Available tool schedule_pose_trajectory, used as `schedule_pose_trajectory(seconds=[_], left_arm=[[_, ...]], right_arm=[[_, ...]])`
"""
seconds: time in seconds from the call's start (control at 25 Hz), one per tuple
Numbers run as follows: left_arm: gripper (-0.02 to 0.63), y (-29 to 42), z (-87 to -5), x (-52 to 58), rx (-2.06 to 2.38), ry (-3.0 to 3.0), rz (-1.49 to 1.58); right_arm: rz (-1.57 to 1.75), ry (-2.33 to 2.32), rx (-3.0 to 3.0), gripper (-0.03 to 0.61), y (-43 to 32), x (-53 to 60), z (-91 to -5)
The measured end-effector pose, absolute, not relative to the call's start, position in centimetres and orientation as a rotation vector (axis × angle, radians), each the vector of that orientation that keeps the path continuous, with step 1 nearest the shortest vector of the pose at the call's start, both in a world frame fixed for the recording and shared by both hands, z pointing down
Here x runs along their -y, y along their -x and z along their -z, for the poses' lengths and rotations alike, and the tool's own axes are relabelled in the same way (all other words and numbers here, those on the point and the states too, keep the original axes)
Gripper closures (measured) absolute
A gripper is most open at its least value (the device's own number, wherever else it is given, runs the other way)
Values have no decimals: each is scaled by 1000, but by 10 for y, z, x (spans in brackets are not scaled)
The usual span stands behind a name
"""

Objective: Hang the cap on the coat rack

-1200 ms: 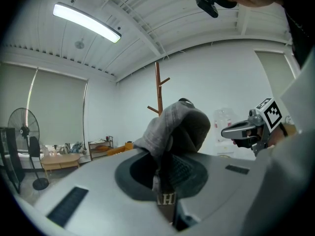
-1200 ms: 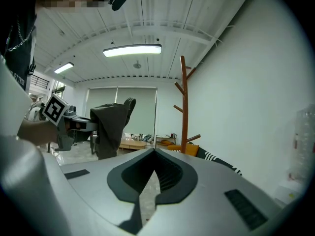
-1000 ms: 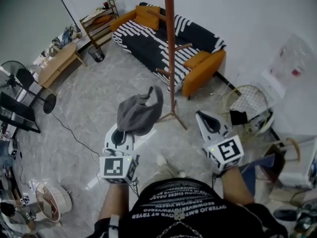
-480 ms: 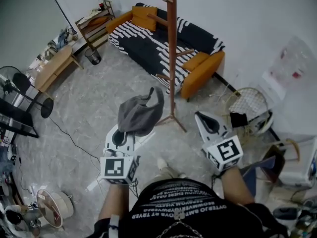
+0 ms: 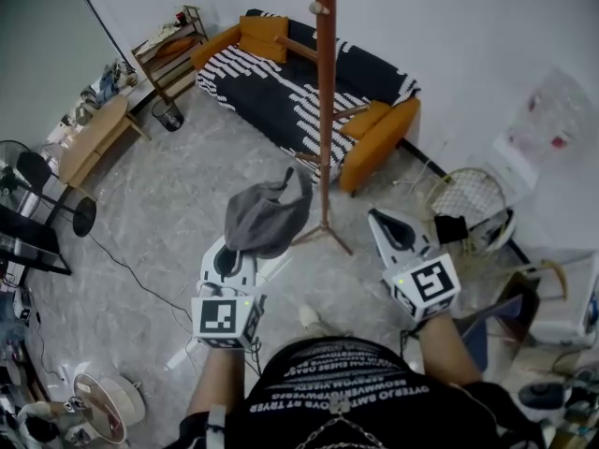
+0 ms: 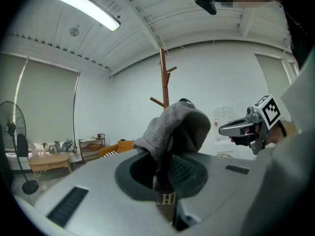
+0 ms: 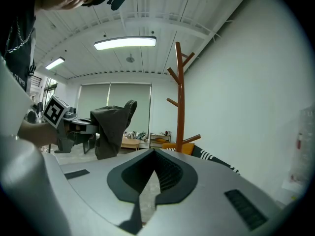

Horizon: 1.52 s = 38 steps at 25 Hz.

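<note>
**Left gripper** (image 5: pixel 239 251): Held in the person's left hand, low at the left of the head view. The jaws were clamped on a fold of the cap's fabric, with the strap end caught between the pads in the left gripper view. Its marker cube (image 5: pixel 225 318) faced the camera.

**Cap** (image 5: pixel 267 218): Grey cloth, soft and crumpled. It stood up from the left gripper's jaws, crown uppermost, with the strap loop curling off to the right. It was carried in the air above the floor and hung on no peg. In the head view it lay just left of the coat rack's pole and did not touch it.

**Coat rack** (image 5: pixel 325 110): Reddish-brown wood, upright, a single pole with short pegs angled upward and splayed feet on the floor. It stood ahead of the person, between the two grippers, in front of the sofa. All visible pegs were bare.

**Right gripper** (image 5: pixel 382 221): Held in the right hand, to the right of the rack's base. The jaws were drawn together at the tips with nothing between them. Its marker cube (image 5: pixel 426 283) faced upward.

**Sofa** (image 5: pixel 309 82): Black-and-white striped, with orange arms and cushions, set against the far wall.

**Floor** (image 5: pixel 159 204): Grey marble-patterned tile.

**Further furnishings, left side:** Wooden table (image 5: pixel 94 138), open shelf unit (image 5: pixel 173 40), waste bin (image 5: pixel 166 115) and standing fan (image 5: pixel 28 171).

**Ceiling light** (image 7: pixel 125 43): A lit strip, seen in the right gripper view.
</note>
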<state>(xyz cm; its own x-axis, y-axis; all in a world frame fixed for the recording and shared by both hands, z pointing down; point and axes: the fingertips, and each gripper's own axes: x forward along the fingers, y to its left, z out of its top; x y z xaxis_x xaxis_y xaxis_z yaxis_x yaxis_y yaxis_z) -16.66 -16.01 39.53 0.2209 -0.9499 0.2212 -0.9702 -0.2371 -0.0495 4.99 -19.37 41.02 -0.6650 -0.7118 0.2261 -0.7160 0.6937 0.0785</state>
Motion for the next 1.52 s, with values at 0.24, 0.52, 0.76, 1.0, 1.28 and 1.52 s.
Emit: schedule_pose_trajectory(seconds=[0.24,0.52,0.76,1.0,1.28,1.52], left_arm=[[598,174,-401,183,1846,-2400,-281],[598,193,-401,200,1807,-2457,-269],[598,201,-412,214,1769,-2491,-306],[598,189,-420,218,1722,-2508,-326],[598,176,-430,229,1732,-2485,-361],[598,166,-448,246,1749,-2437,-399]], right_arm=[[-31,-1183,2657,575,-42,212,-412],[-3,-1221,2634,575,-21,222,-403],[-3,-1268,2607,575,-20,225,-401],[12,-1293,2600,575,-25,230,-394],[-1,-1275,2614,575,-36,247,-395],[18,-1224,2658,575,-36,273,-391]])
